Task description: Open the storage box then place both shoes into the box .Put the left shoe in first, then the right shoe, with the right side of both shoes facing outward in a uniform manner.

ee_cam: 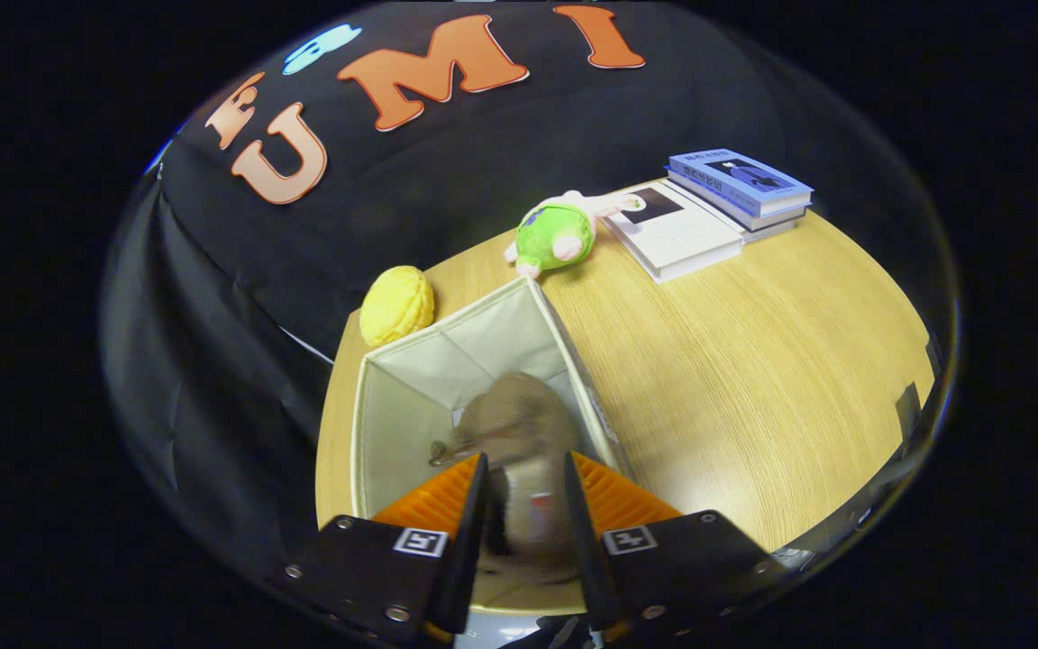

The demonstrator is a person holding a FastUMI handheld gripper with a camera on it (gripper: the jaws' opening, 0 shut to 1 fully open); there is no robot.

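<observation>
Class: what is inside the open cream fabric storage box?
A brown shoe, gripped between the gripper fingers, reaches into the cream fabric storage box. Pale lining shows around it. The shoe and fingers cover the box floor beneath.

shoe (pixel 519 433) between jaws over box (pixel 402 397), books (pixel 717 207) beyond

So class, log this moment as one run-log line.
gripper: shut on shoe | shoe: over open box | beyond the box: yellow toy, green plush, books
</observation>
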